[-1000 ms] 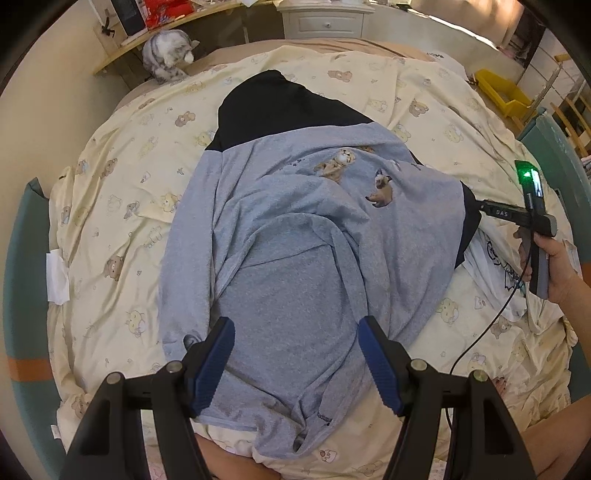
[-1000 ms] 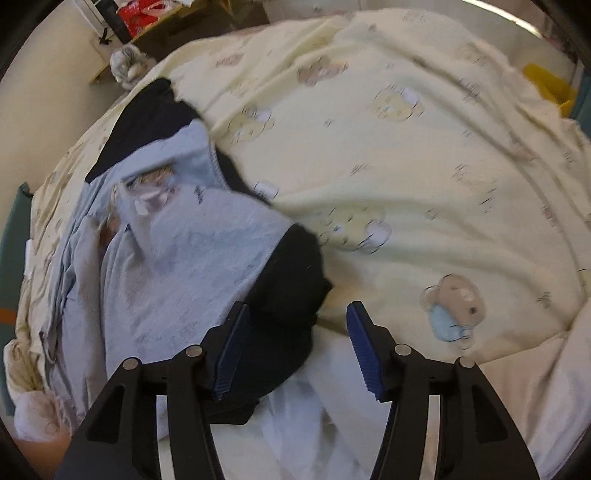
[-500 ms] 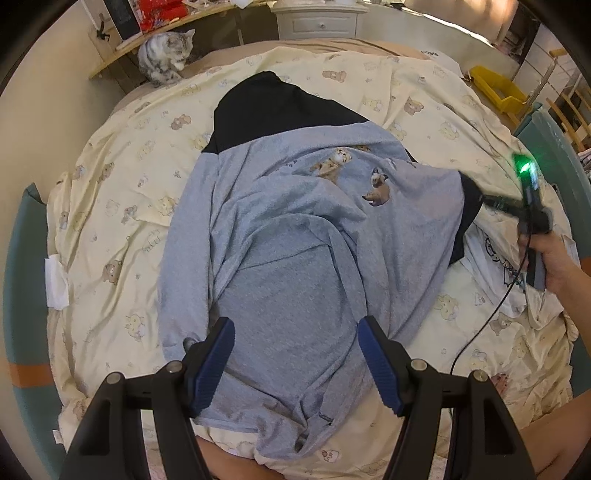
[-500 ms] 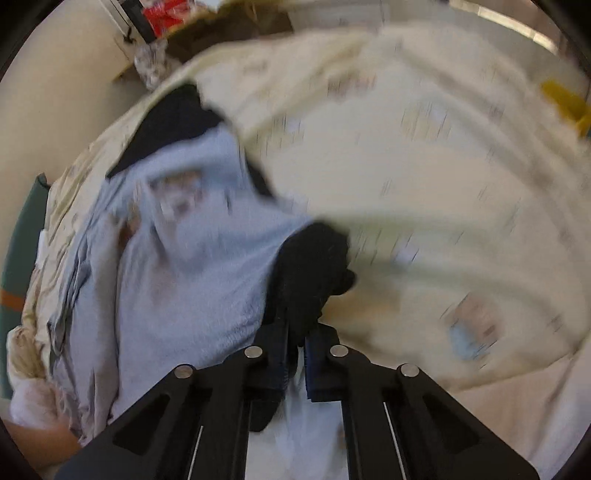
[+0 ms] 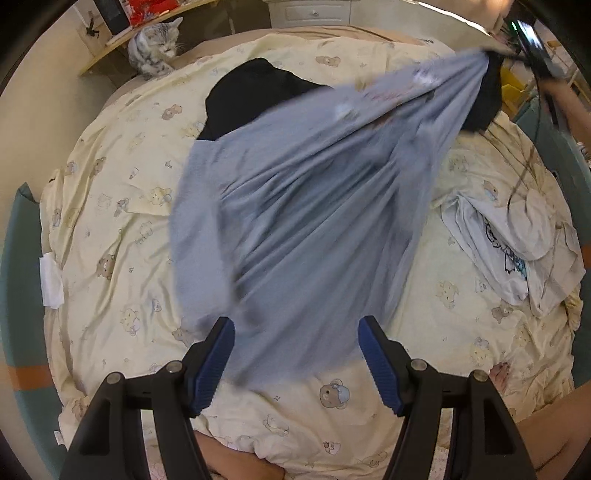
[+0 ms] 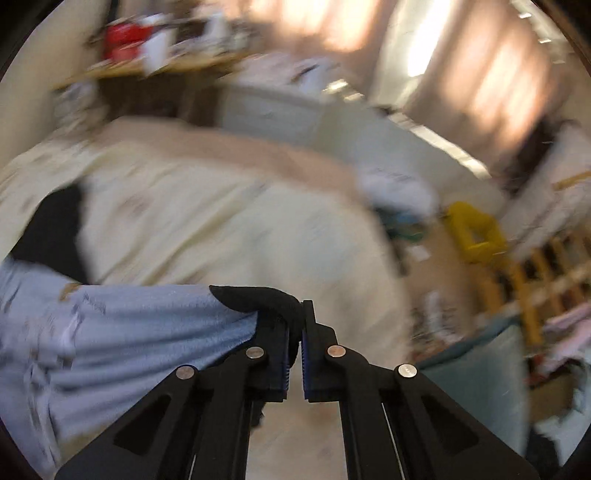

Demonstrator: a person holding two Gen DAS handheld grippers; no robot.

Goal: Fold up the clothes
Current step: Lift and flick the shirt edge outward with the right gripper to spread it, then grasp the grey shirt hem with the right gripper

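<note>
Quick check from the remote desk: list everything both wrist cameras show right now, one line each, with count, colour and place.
grey shirt: one, grey with black sleeves, one end lifted off the bed, the rest draped over it
duvet: one, pale yellow with bear print, covering the bed
white shirt: one, white with a drawing, crumpled on the bed's right side
cat: one, grey tabby, beyond the bed's far left edge
dresser: one, white, behind the bed
yellow bin: one, yellow, on the floor past the bed
left gripper: one, black with blue pads, open above the grey shirt's near edge
right gripper: one, black, shut on the shirt's black sleeve
</note>
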